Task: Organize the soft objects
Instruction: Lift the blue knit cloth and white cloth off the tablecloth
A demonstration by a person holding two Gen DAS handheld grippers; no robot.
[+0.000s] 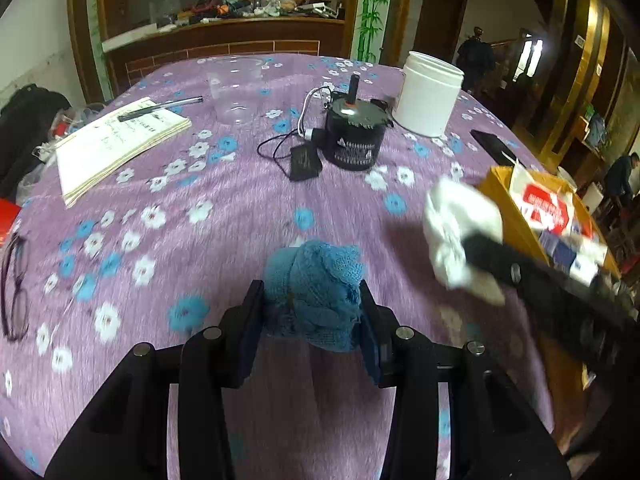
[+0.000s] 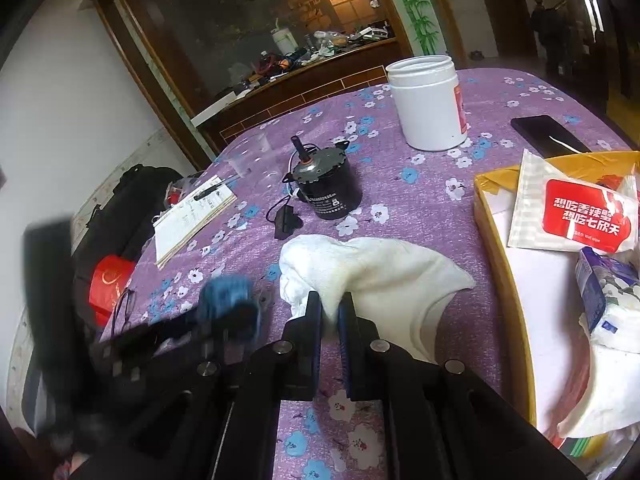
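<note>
A blue knitted cloth (image 1: 320, 268), bunched into a ball, sits between the fingers of my left gripper (image 1: 311, 292), whose pads press on both its sides just above the purple flowered tablecloth (image 1: 240, 208). In the right wrist view that gripper (image 2: 236, 316) and the blue cloth (image 2: 226, 286) are blurred at the left. My right gripper (image 2: 330, 298) is shut on an edge of a white cloth (image 2: 380, 268) that spreads over the table beside a cardboard box (image 2: 496, 240). From the left wrist view, the white cloth (image 1: 456, 232) is bunched around the right gripper's black fingers (image 1: 492, 256).
The box at the right holds a red-labelled packet (image 2: 576, 212) and tissue packs. Further back stand a black motor (image 2: 326, 188), a white jar (image 2: 428, 108), clear cups (image 1: 236, 88), a notebook with pen (image 1: 116, 148) and a phone (image 2: 548, 132). Glasses (image 1: 14, 288) lie at the left edge.
</note>
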